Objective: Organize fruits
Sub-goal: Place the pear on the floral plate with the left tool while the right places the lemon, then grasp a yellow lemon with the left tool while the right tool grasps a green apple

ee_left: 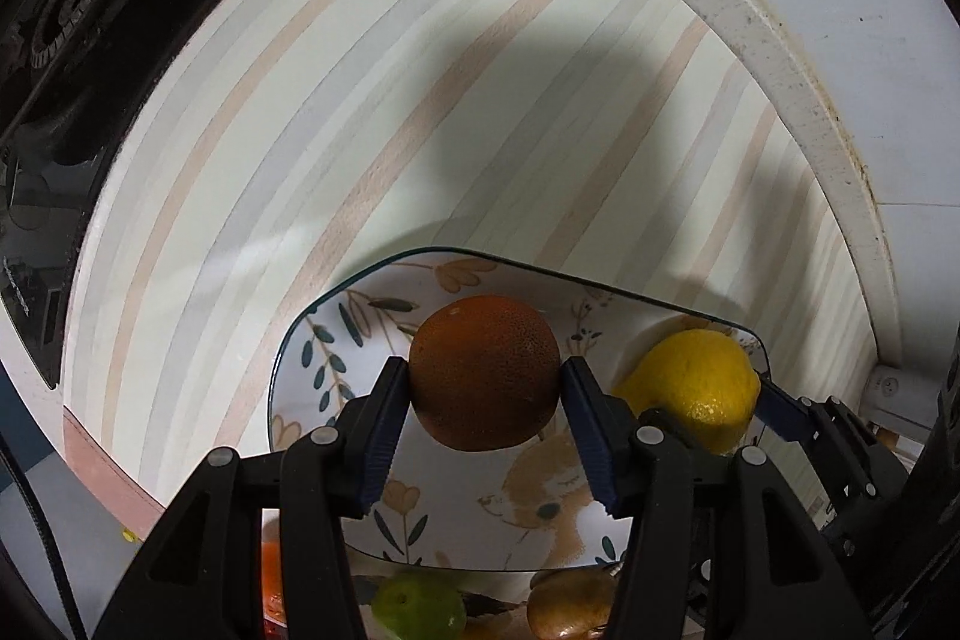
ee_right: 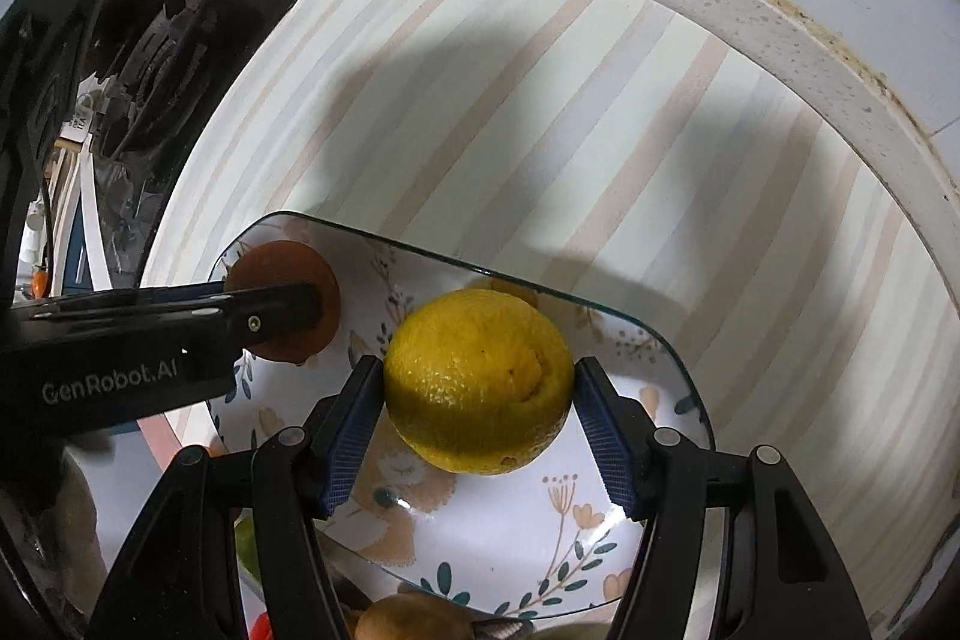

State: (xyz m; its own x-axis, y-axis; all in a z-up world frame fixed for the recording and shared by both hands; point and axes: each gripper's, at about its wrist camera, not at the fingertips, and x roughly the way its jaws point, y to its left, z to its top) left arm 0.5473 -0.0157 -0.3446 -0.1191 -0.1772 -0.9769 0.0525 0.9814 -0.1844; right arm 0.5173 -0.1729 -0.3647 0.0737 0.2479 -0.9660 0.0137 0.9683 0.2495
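Note:
My left gripper (ee_left: 485,383) is shut on a brown-orange orange (ee_left: 483,371) and holds it over a floral plate (ee_left: 312,340). My right gripper (ee_right: 478,388) is shut on a yellow lemon (ee_right: 478,381) over the same plate (ee_right: 540,538). In the left wrist view the lemon (ee_left: 696,388) and the right gripper's finger show at the right. In the right wrist view the orange (ee_right: 282,301) and the left gripper's finger show at the left.
A green lime (ee_left: 418,607) and a brown kiwi (ee_left: 570,604) lie below the plate's near edge. A black gas stove (ee_left: 78,40) stands at the left. The striped mat (ee_left: 360,100) ends at a white counter rim (ee_left: 780,58) by the wall.

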